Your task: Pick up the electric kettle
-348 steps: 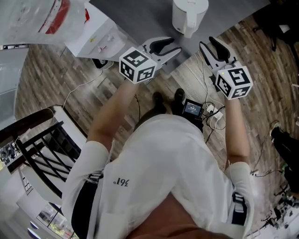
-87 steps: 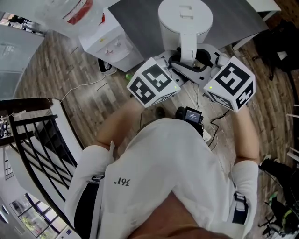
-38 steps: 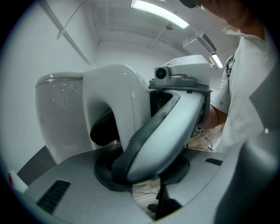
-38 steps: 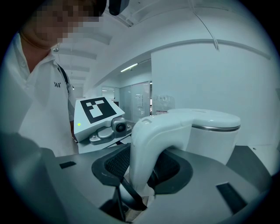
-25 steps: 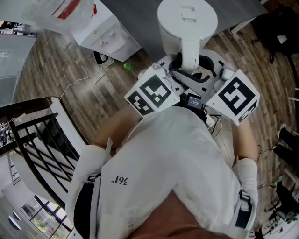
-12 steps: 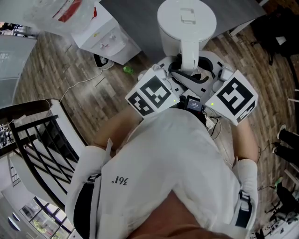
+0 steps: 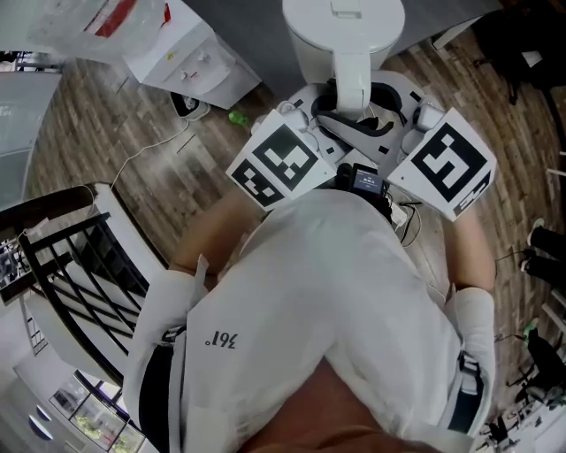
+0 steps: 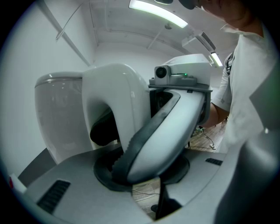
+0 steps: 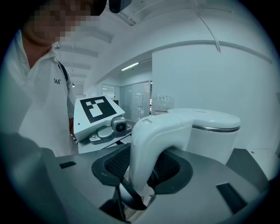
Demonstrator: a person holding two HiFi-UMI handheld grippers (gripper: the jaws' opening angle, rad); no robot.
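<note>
The white electric kettle (image 7: 343, 31) fills the top of the head view, its handle (image 7: 351, 75) turned toward me. Both grippers meet at that handle. My left gripper (image 7: 329, 113) comes in from the left and my right gripper (image 7: 382, 111) from the right, each shut on it. In the left gripper view the arched handle (image 8: 116, 100) runs down between the grey jaws, and a finger (image 8: 168, 131) of the right gripper leans across beside it. In the right gripper view the handle (image 9: 151, 148) stands between black pads that hug it on both sides. What lies under the kettle is hidden.
A grey table (image 7: 256, 26) lies behind the kettle, and a white water dispenser (image 7: 177, 53) stands to its left. Cables (image 7: 150, 150) run over the wooden floor. A black railing (image 7: 80, 274) is at the lower left. A small device with a screen (image 7: 364, 180) sits below the grippers.
In the oldest frame both grippers were open and short of the kettle; now they grip its handle. Over the last second only the head view has shifted a little.
</note>
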